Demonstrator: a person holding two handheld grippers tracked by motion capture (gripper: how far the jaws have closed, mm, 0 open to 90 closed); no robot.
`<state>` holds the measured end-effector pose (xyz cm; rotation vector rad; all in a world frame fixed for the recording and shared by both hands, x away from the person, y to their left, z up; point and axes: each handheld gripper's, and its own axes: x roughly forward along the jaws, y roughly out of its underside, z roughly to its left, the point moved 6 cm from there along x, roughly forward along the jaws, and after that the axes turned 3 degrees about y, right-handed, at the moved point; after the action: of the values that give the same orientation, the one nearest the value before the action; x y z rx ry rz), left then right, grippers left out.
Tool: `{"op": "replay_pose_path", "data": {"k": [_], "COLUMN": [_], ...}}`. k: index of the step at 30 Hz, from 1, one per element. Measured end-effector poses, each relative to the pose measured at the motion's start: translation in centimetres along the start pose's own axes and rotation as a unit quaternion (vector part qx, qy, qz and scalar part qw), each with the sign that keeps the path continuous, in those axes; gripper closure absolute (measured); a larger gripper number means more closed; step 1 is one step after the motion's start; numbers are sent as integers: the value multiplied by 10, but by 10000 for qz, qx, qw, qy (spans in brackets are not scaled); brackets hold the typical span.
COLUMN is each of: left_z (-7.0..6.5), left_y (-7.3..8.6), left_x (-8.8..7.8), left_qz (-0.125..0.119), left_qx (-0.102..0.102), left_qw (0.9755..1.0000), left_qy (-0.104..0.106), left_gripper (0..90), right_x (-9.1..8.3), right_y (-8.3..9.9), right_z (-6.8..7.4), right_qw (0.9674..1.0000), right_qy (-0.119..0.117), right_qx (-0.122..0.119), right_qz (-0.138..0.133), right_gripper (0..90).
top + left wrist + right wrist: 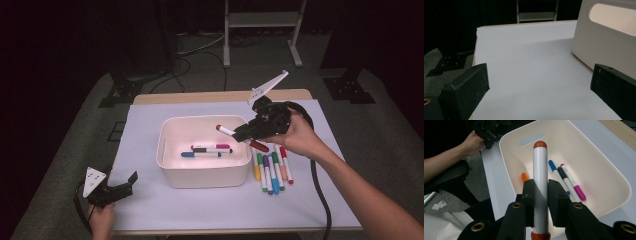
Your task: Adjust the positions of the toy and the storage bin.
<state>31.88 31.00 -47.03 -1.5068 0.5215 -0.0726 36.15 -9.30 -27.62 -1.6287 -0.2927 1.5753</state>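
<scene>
My right gripper (241, 134) hovers over the right rim of the white bin (167, 131), shut on a white marker with red ends (225, 130). In the right gripper view the marker (540, 162) stands clamped between the two black jaws of this gripper (540, 185), pointing over the bin (599, 157). Blue (552, 167), black (562, 175), pink (576, 187) and orange (524, 177) markers lie inside. My left gripper (129, 184) rests at the table's front left, open, with nothing between its jaws (540, 75). The bin's side wall (604, 45) is to its right.
Several coloured markers (272, 172) lie in a row on the white sheet just right of the bin. A cable (320, 190) trails from the right gripper along the forearm. A metal stand (260, 30) and cables sit on the floor behind the table.
</scene>
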Motion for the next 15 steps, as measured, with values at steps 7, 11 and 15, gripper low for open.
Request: {"op": "replay_pose_path", "data": {"k": [7,11,15], "left_z": [0,0,0], "left_y": [0,0,0], "left_x": [0,0,0], "left_qz": [5,7,17], "left_qx": [0,5,2], "left_qw": [10000,10000,10000], "left_qy": [0,-1,0], "left_gripper": [5,5,6], "right_x": [17,29,40], "right_y": [-13,-20,-26], "right_z": [7,11,14], "right_qw": [9997,9993,9987], "right_qy": [-171,-269,-386], "right_qx": [-138,-222,-287], "right_qz": [91,140,192], "right_gripper": [758,759,758]}}
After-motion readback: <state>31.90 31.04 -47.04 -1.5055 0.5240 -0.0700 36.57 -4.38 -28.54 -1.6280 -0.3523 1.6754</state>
